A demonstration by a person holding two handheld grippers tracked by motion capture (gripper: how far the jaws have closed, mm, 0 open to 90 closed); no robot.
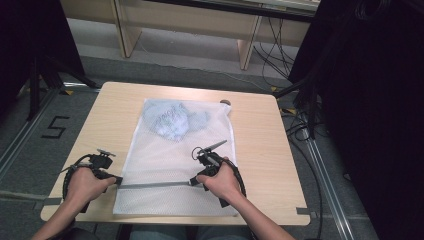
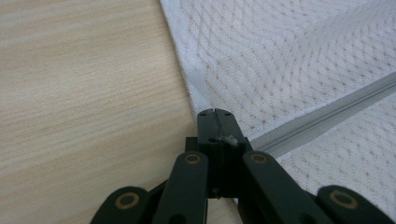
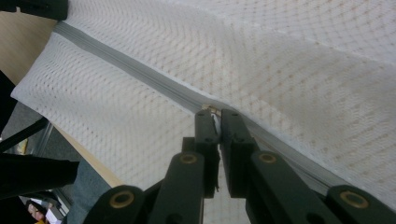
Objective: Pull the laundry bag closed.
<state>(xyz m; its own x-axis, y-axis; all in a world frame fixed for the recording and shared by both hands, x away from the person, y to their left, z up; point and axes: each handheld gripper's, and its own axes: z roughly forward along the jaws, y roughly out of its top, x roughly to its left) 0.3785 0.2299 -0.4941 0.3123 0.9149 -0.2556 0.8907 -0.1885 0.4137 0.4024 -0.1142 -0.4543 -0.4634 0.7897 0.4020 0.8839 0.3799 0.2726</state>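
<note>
The white mesh laundry bag [image 1: 175, 170] lies flat on the wooden table [image 1: 260, 135]. The left gripper [image 2: 214, 114] pinches its edge by the grey zipper [image 1: 155, 185]; the right gripper [image 3: 215, 114] clamps the zipper's pull.

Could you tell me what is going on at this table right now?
A person is working the zipper of a white mesh laundry bag that lies flat on the wooden table, with a bluish garment inside at its far end. The left gripper is shut on the bag's edge at the zipper's end, pinning it. The right gripper is shut on the zipper pull, partway along the zipper's line.
</note>
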